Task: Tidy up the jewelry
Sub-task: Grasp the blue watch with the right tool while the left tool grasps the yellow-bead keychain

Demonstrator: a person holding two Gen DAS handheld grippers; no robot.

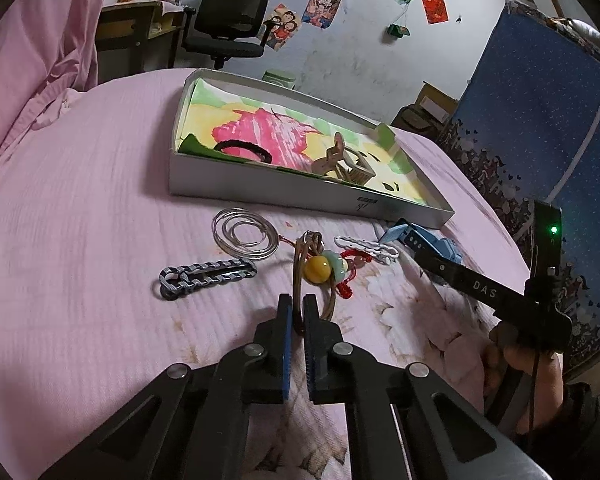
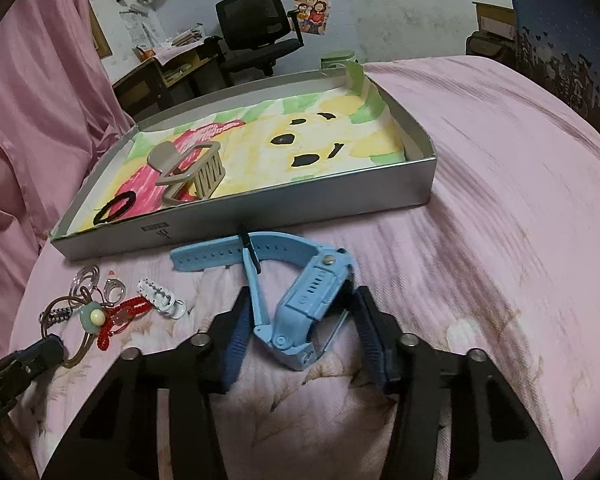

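My left gripper (image 1: 298,306) is shut on a brown cord loop (image 1: 298,280) that carries a yellow bead (image 1: 315,270), a green bead and red knotted cord, all lying on the pink bed. The right wrist view shows this same gripper (image 2: 48,352) at the lower left. My right gripper (image 2: 302,304) is shut on a light blue watch (image 2: 312,296), with a pad on each side of its case and strap. Silver bangles (image 1: 244,232), a grey chain bracelet (image 1: 206,276) and a white hair clip (image 1: 366,248) lie nearby. The grey box (image 2: 300,208) holds a beige hair claw (image 2: 188,168) and a black hair tie (image 2: 114,208).
A coloured drawing lines the box, which sits just beyond the jewelry. A pink curtain (image 1: 40,60) hangs on the left and a blue patterned panel (image 1: 540,120) stands on the right. Behind the bed are an office chair (image 1: 228,20) and a desk. A person's hand (image 1: 520,360) holds the right gripper.
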